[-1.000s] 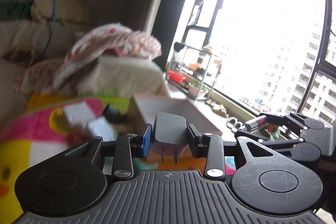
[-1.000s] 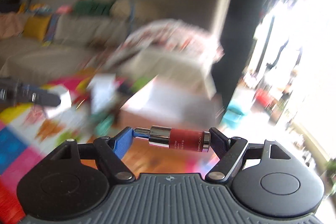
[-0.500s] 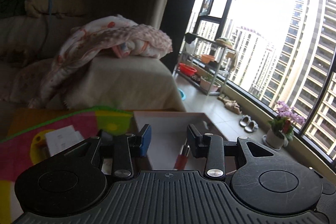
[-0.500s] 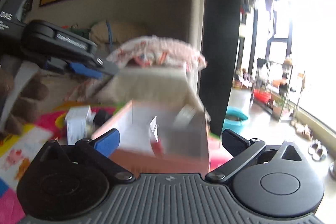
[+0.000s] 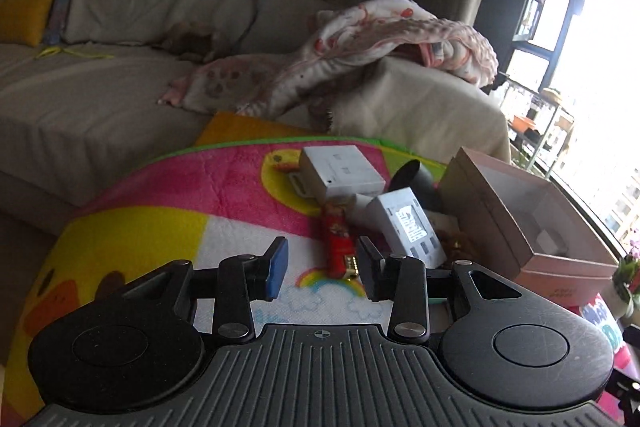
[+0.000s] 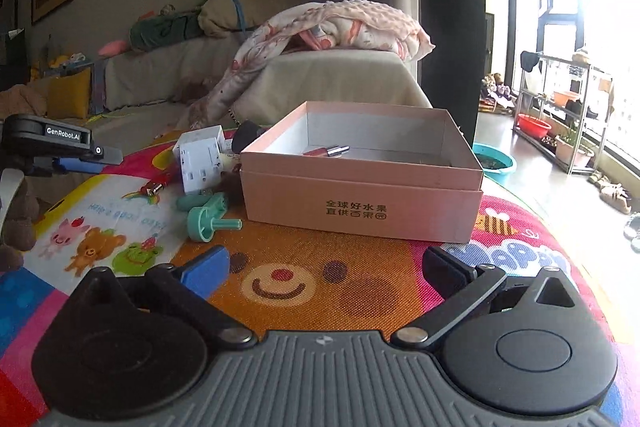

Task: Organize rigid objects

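Grippers, two in all, both low over one bright play mat (image 5: 240,183).

Left wrist view, left to right:
- Left gripper (image 5: 322,269) at six o'clock, jaws parted and released, gripping nothing, only mat between them.
- One red bar (image 5: 338,243) flat on the mat just past the tips, toward one o'clock, close to the right-hand jaw; touching or not, cannot tell.
- Two white blocks beyond: flat white block (image 5: 340,171) at twelve o'clock of the bar, grey-white block (image 5: 412,227) at three o'clock of it.
- One black round piece (image 5: 416,183) wedged behind the two.
- One pink box (image 5: 560,259) at three o'clock of the cluster, lid off, with one pale small item (image 5: 548,239) on its floor.

Right wrist view, left to right:
- Left gripper at nine o'clock, side on.
- Same clutter at ten o'clock, plus two teal pieces: larger teal piece (image 6: 208,217) and smaller teal piece (image 6: 192,202) touching at its eleven o'clock.
- Box at twelve o'clock, upright on the mat, with one red tube (image 6: 326,151) lying inside.
- Right gripper (image 6: 326,267) at six o'clock, jaws just opened out to full spread, released, nothing between them but mat, well short of the box.

Behind everything, one sofa (image 6: 160,75) and one pink blanket (image 6: 340,23) draped over its arm.
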A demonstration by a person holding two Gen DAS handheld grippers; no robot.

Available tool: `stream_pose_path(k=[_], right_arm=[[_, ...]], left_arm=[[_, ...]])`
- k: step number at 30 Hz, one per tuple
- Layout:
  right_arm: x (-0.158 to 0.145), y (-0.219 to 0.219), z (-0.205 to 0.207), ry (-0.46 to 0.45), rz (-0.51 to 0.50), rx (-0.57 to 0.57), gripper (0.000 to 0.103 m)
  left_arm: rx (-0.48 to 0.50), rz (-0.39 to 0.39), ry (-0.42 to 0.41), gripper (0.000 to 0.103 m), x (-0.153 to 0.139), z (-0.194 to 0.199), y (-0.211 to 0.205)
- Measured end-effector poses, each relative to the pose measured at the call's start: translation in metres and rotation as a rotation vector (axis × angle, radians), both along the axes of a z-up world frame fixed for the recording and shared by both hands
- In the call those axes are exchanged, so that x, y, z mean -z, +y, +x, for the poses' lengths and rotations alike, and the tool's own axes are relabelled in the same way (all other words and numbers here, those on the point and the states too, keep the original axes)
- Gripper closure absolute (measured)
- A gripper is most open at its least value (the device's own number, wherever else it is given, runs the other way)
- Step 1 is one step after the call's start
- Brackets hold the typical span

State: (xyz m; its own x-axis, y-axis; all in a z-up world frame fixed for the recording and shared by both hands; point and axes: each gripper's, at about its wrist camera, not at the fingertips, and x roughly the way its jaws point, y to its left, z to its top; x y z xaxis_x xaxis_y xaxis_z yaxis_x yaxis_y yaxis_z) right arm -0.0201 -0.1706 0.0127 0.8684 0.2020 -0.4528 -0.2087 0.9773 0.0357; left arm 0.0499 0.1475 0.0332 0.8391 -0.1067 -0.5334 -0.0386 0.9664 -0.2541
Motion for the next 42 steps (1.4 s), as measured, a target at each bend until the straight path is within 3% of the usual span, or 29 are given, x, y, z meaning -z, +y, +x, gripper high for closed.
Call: stream_pose_path(k=[6,13,18,21,25,27,31,32,36,42], right_arm=[[0.001,0.000,-0.002,-0.009,-0.006,0.014,0.000],[0.003,-0.003,0.002,0.018,0.012,0.035,0.000],[0.005,-0.005,0.008,0.049,0.029,0.035,0.000],[0.006,-0.008,0.012,0.068,0.046,0.042,0.000],[0.007,-0.011,0.014,0.080,0.066,0.054,0.000],[0.007,-0.012,0.014,0.084,0.073,0.055,0.000],[0.008,-0.014,0.015,0.090,0.086,0.056,0.000],[0.008,-0.015,0.016,0.093,0.090,0.056,0.000],[0.009,-0.018,0.019,0.112,0.112,0.061,0.000],[0.013,-0.028,0.025,0.152,0.166,0.091,0.000]], left_arm=[[0.124,0.020,0.004,0.062,0.007,0.012,-0.030],[0.113,-0.016,0.016,0.062,0.004,0.022,-0.035],[0.281,-0.031,0.025,0.062,0.005,0.016,-0.060],[0.348,-0.003,0.020,0.062,0.004,0.018,-0.079],[0.344,0.061,0.040,0.062,0.007,0.035,-0.090],[0.342,0.016,0.072,0.062,0.012,0.048,-0.083],[0.344,-0.177,0.098,0.062,0.016,0.074,-0.070],[0.345,-0.175,0.095,0.062,0.014,0.078,-0.073],[0.361,0.061,0.104,0.064,0.010,0.092,-0.104],[0.406,0.046,0.133,0.072,0.016,0.094,-0.107]])
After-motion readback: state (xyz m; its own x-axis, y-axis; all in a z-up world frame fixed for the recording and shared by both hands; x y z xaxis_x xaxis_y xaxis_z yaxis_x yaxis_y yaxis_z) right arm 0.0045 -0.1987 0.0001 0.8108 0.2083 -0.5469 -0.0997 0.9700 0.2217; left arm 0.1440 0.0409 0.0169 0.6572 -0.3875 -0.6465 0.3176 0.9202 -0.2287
